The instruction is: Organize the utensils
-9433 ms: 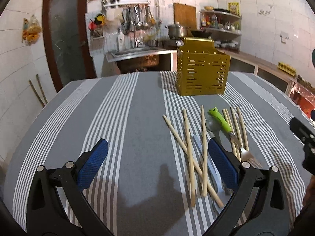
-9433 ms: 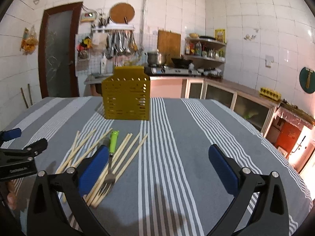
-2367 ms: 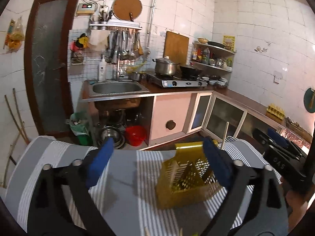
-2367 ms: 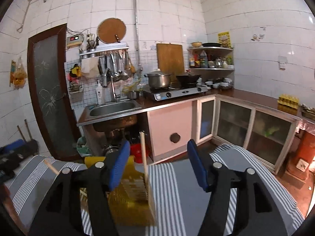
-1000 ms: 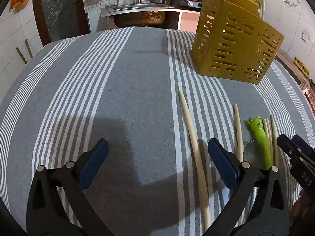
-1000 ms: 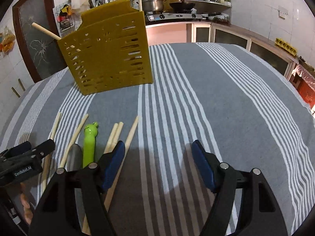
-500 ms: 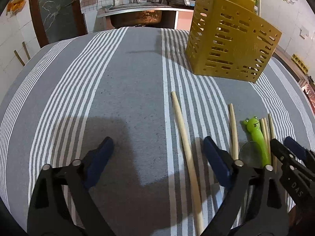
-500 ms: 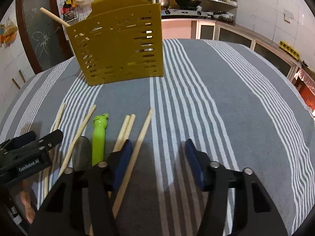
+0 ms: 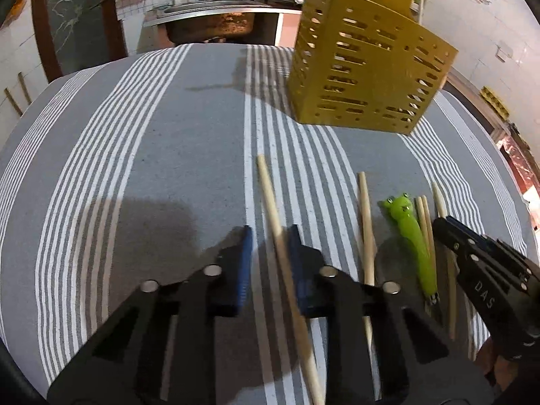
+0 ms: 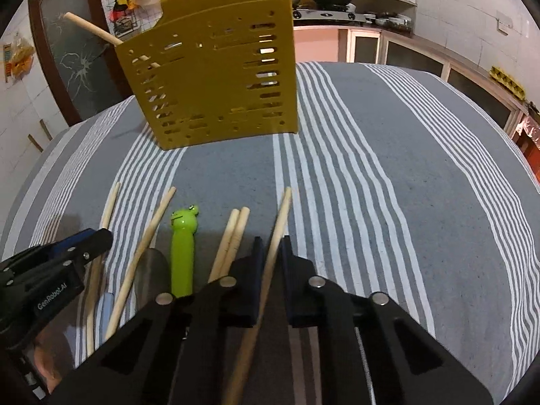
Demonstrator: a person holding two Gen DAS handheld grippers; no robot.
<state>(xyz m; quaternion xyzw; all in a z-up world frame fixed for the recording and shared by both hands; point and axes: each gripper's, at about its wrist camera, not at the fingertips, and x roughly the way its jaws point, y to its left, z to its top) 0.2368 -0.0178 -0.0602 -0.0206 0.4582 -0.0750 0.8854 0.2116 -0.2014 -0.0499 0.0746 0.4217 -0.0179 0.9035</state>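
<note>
1. The left gripper (image 9: 270, 253) has its jaws drawn in close around a long pale wooden chopstick (image 9: 270, 195). The right pad seems to touch the stick and a thin gap shows at the left pad, so I judge the grip nearly but not surely closed.
2. That chopstick lies on the grey striped cloth of the desk (image 9: 152, 168). Its long axis runs forward between the jaws, the far tip pointing toward the yellow perforated plastic utensil holder (image 9: 364, 67).
3. The right gripper (image 10: 271, 253) has its jaws closed to a narrow slot on a second pale wooden chopstick (image 10: 280, 222), which also runs lengthwise between them and leans toward the holder.
4. Each stick lies along its gripper's own line, not across it, so each jaw pair pinches the sides of a thin round shaft; I judge a slip or roll on lifting possible.
5. Between the two grippers lie the rest, side by side: a green frog-headed plastic-handled utensil (image 10: 182, 256), a paired set of chopsticks (image 10: 233, 239) and two more loose sticks.
6. The holder stands upright just beyond the sticks, two chopsticks already in it. It sits nearer the right gripper's line than the left's.
</note>
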